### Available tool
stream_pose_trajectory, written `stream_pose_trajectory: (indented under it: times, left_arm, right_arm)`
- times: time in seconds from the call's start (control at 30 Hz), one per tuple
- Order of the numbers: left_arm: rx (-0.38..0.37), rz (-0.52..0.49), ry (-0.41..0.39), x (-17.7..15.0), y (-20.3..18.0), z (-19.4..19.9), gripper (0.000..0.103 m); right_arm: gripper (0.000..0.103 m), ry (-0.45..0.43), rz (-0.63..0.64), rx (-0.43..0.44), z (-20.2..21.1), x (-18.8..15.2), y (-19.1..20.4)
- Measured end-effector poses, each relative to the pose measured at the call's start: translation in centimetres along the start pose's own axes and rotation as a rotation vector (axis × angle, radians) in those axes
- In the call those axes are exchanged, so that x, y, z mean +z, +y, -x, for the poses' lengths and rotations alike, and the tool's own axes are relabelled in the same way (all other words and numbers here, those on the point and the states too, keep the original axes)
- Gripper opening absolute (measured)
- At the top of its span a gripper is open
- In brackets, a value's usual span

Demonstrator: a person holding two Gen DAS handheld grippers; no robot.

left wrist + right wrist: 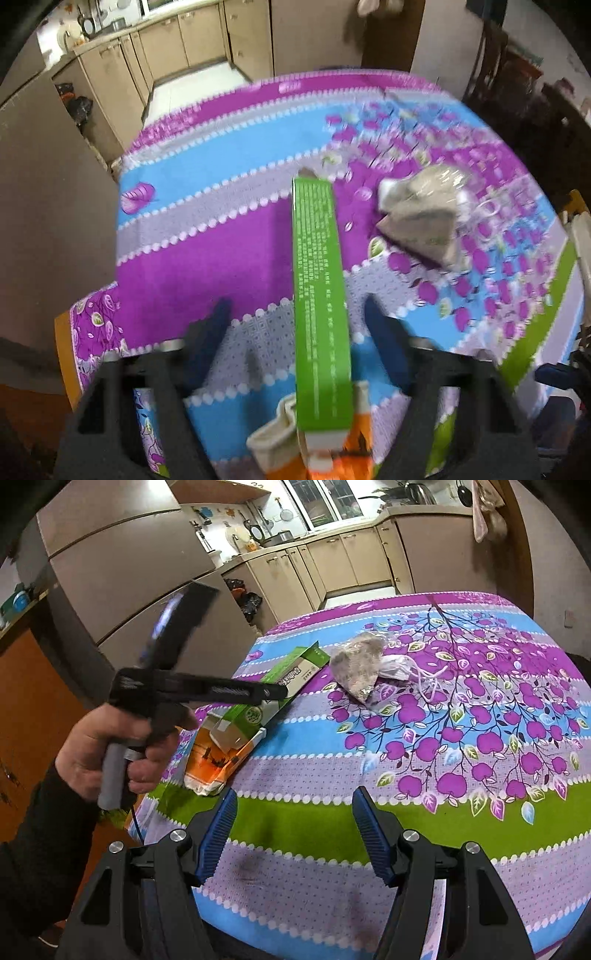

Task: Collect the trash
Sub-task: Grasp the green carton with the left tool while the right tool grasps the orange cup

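Left wrist view: the left gripper [297, 325] is seen with its jaws apart, and a green carton [319, 295] runs up the gap between them, apparently untouched by either pad, though blur makes contact hard to judge. The carton lies flat on the tablecloth [221, 258], its near end resting over an orange bag [354, 454], probably so both can be taken together. Further out, a crumpled grey wrapper [417, 218] is left near the carton. In the right wrist view, the right gripper [293, 834] is held wide open over bare cloth, nothing between its jaws, seemingly kept ready for the wrapper.
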State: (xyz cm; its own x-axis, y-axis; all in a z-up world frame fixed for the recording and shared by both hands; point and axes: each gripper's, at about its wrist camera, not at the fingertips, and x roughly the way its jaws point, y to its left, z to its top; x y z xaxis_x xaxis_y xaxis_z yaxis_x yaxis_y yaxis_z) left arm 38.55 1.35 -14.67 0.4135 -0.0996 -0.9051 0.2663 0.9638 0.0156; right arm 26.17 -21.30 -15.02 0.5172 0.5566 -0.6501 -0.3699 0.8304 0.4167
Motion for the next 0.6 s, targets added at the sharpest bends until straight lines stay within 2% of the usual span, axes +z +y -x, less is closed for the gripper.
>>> stream_pose_trajectory:
  times: [0.03, 0.13, 0.27, 0.37, 0.47, 0.53, 0.6]
  left_arm:
    - [-0.031, 0.014, 0.028, 0.0, 0.1, -0.6, 0.024]
    - [-0.028, 0.028, -0.029, -0.3, 0.3, 0.2, 0.024]
    - [-0.099, 0.095, -0.144, -0.9, 1.4, 3.9, 0.024]
    - [-0.129, 0.167, -0.236, -1.7, 3.2, 6.8, 0.024]
    - [-0.128, 0.23, -0.299, -2.8, 5.0, 8.9, 0.024]
    - [-0.128, 0.263, -0.321, -3.4, 5.8, 9.6, 0.024]
    - [-0.127, 0.289, -0.335, -4.0, 6.3, 9.9, 0.024]
  right_arm:
    - [0.066, 0.002, 0.002, 0.003, -0.2, 0.1, 0.0]
    - [0.066, 0.013, 0.004, 0.02, -0.9, 0.2, 0.0]
    - [0.066, 0.029, 0.003, 0.043, -2.2, 0.4, 0.5]
    - [0.066, 0.036, -0.018, 0.099, -3.3, 0.8, 1.5]
    - [0.066, 0.053, -0.035, 0.172, -4.9, 1.4, 3.3]
    - [0.062, 0.071, -0.037, 0.188, -6.3, 1.7, 4.5]
    - [0.049, 0.099, -0.034, 0.168, -7.8, 1.9, 5.5]
